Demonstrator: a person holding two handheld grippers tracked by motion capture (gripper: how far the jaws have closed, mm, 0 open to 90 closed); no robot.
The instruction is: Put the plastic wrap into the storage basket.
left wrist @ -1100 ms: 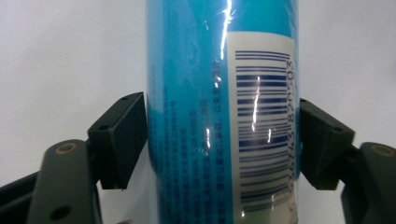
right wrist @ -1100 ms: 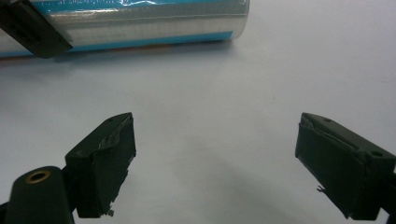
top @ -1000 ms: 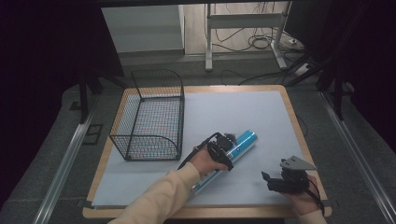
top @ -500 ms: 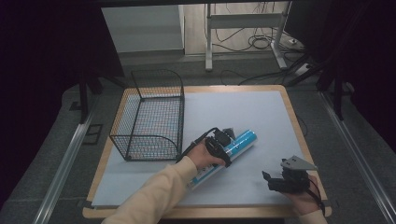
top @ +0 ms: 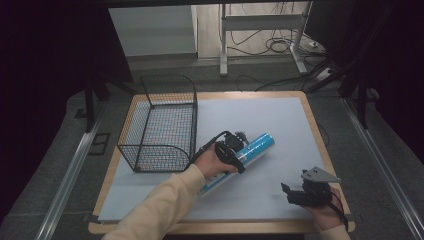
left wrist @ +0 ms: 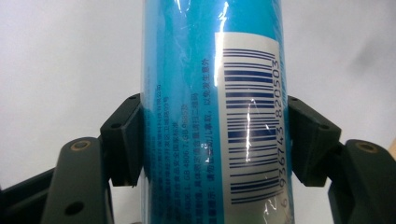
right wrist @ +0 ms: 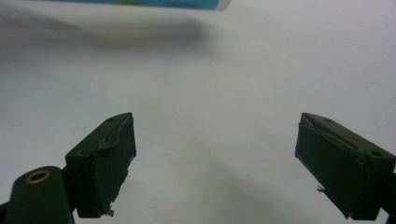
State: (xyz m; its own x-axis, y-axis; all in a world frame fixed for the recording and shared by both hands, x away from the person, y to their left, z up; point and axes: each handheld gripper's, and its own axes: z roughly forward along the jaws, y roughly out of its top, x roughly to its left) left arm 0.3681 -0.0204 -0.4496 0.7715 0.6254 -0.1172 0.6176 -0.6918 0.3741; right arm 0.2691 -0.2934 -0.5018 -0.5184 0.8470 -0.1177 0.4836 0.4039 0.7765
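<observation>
Beside wire basket, left hand-held gripper clamped on blue tube, seemingly lifted; right hand-held gripper spread, empty.

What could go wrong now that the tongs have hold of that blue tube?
The tube is glossy and round, clamped by the left tongs on two small pads, so it might slip or swing. The grip sits near the middle of a long tube, so either end could dip. The wire basket stands close beside it; a tube end could catch its rim.
</observation>
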